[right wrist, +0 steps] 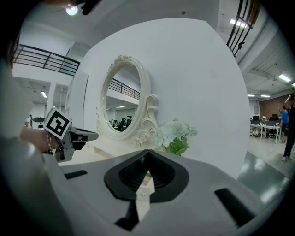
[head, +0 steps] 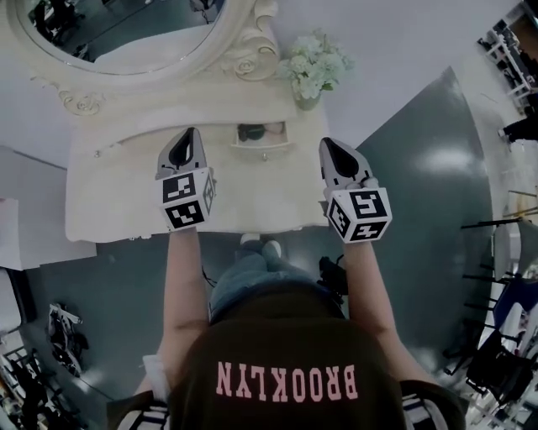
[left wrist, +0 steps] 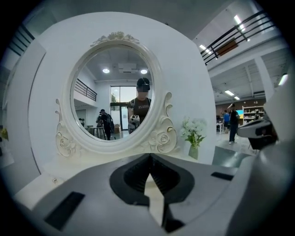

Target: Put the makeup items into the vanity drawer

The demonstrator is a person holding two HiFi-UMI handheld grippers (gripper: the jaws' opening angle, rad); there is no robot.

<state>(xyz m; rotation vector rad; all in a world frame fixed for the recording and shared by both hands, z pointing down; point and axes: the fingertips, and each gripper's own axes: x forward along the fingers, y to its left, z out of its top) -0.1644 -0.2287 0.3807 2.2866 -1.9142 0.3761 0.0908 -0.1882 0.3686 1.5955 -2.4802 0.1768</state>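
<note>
We hold left hand-held gripper (head: pixel 192 134) and right hand-held gripper (head: pixel 328 144) over the desk (head: pixel 109 193), jaws shut, empty, either side of the open drawer (head: pixel 277 149) w/ dark makeup items (head: pixel 250 132) inside. Flower vase (head: pixel 313 76) stands behind the drawer's right end, mirror (head: pixel 126 25) at back left.

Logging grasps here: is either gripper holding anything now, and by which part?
Nothing is held: the left gripper and the right gripper both have their jaws closed together, with nothing between them.

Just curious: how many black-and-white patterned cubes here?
2: one cube on the left gripper, left of the open cream drawer; one on the right gripper, right of it.
</note>
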